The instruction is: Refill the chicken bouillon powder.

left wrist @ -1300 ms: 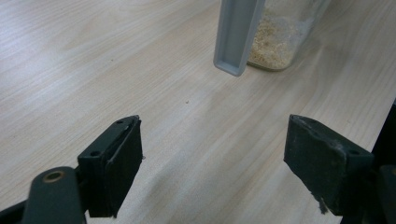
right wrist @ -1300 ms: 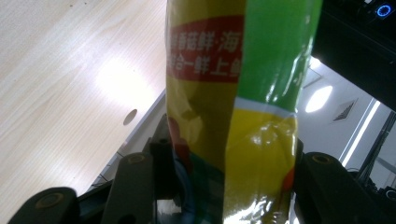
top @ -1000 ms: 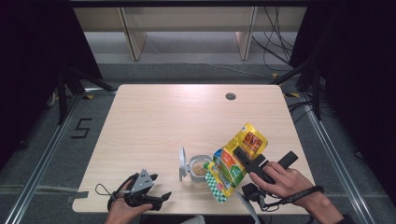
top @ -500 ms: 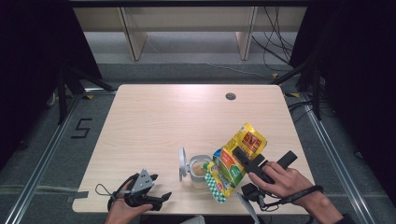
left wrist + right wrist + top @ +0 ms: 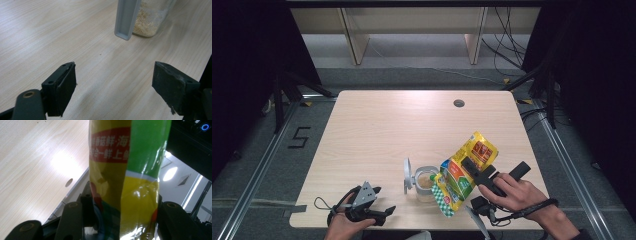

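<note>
Yellow pouch (image 5: 464, 175) near table edge (image 5: 492, 224)

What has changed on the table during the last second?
Nothing visibly changed. The right gripper still holds the yellow-green bag tilted over the clear jar, and the left gripper still rests open near the table's edge.

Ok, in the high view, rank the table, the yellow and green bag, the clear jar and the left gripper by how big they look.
1. Table, by far the largest.
2. Yellow and green bag, tilted over the jar.
3 and 4. Clear jar with its raised grey lid, and the left gripper: these look about alike, so I won't rank them.
</note>
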Motion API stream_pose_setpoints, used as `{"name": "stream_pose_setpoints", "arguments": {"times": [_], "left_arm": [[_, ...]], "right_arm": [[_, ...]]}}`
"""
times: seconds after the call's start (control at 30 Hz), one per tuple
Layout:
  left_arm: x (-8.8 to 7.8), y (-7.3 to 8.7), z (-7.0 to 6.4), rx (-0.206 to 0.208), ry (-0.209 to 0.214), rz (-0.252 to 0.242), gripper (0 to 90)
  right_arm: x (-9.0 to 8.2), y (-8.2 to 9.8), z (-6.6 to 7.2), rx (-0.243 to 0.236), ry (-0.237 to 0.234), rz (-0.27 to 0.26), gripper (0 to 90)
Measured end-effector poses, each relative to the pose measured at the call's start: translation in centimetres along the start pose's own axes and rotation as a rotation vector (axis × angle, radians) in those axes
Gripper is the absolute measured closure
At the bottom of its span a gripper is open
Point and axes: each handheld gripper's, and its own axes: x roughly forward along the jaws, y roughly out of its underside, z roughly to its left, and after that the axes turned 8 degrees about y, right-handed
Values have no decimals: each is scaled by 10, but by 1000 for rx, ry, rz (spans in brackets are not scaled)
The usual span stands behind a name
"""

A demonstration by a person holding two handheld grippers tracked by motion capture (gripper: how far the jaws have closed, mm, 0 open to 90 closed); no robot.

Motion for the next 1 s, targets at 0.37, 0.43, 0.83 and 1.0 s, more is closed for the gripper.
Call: {"name": "stream_pose_setpoints", "arguments": {"times": [0.37, 0.43, 0.83, 1.0], "left_arm": [[-1, 0, 0, 4, -6, 12, 189], [-1, 0, 0, 4, -5, 13, 189], [-1, 0, 0, -4, -3, 6, 189], [-1, -1, 2, 24, -1, 13, 190]], "right_arm": [[1, -1, 0, 24, 7, -4, 567], [2, -1, 1, 39, 10, -9, 567], [0, 2, -2, -13, -13, 6, 567], [1, 0, -2, -20, -13, 5, 567]]}}
